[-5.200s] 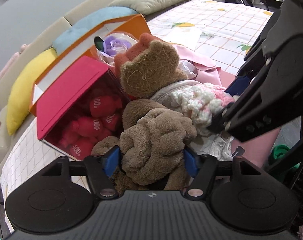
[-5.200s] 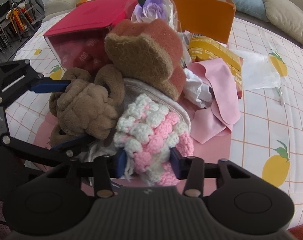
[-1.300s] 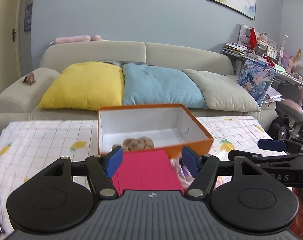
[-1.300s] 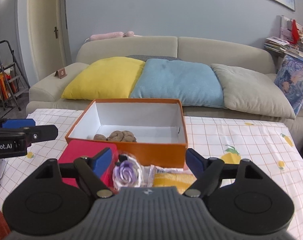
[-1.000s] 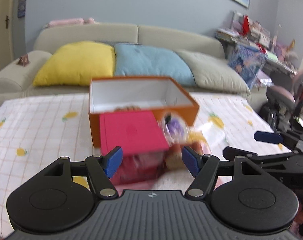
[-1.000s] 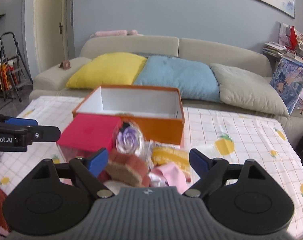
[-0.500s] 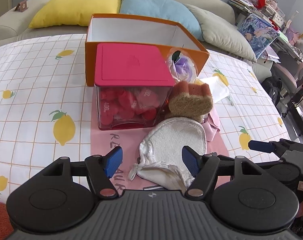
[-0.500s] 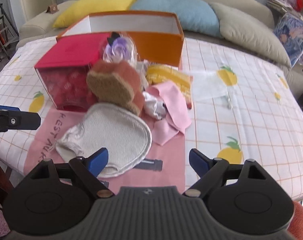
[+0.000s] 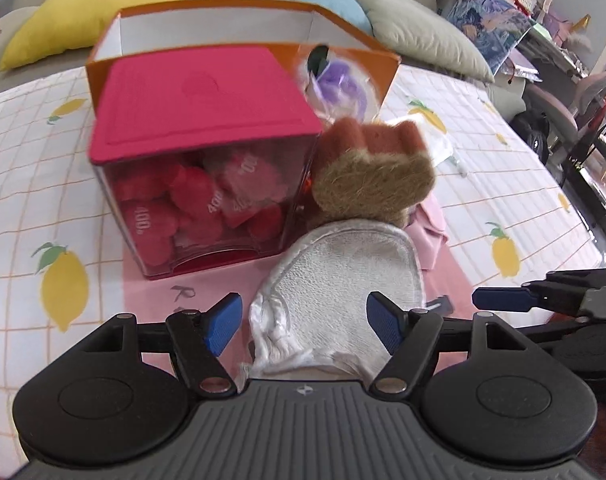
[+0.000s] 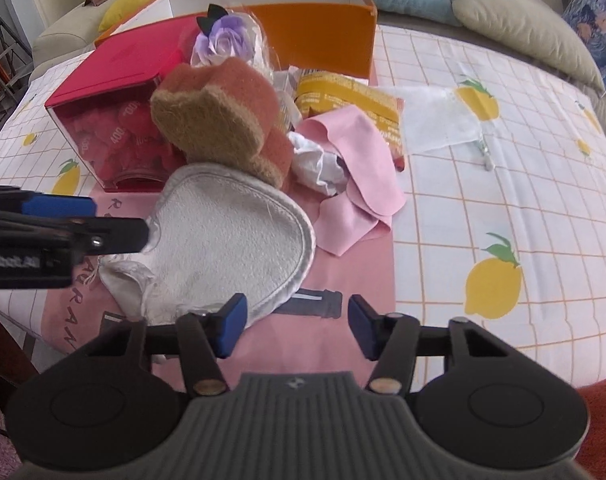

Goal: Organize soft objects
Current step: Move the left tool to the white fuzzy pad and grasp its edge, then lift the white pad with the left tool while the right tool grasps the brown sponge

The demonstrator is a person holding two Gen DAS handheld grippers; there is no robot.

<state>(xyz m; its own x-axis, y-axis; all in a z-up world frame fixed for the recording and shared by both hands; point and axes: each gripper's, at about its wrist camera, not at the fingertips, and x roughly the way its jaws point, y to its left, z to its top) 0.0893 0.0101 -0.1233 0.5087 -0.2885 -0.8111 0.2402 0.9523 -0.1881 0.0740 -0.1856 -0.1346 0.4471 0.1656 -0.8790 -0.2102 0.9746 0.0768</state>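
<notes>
A white padded mitt (image 9: pixel 343 280) lies on the pink mat (image 10: pixel 343 276); it also shows in the right wrist view (image 10: pixel 227 236). A brown and pink sponge (image 9: pixel 371 172) leans on its far end, also seen in the right wrist view (image 10: pixel 223 120). My left gripper (image 9: pixel 305 320) is open, its jaws either side of the mitt's near end. My right gripper (image 10: pixel 295 326) is open and empty, over the mat just right of the mitt. The orange box (image 9: pixel 239 28) stands behind.
A red-lidded clear box (image 9: pixel 199 152) of red pouches stands left of the sponge. A wrapped purple flower (image 10: pixel 223 42), a yellow packet (image 10: pixel 351 92), a pink cloth (image 10: pixel 359 168) and crumpled white paper (image 10: pixel 315 168) lie by the orange box. Sofa cushions lie behind.
Both grippers have dropped from above the orange box down to the mat. The left now straddles the mitt's near end. The brown and pink knitted items are no longer held.
</notes>
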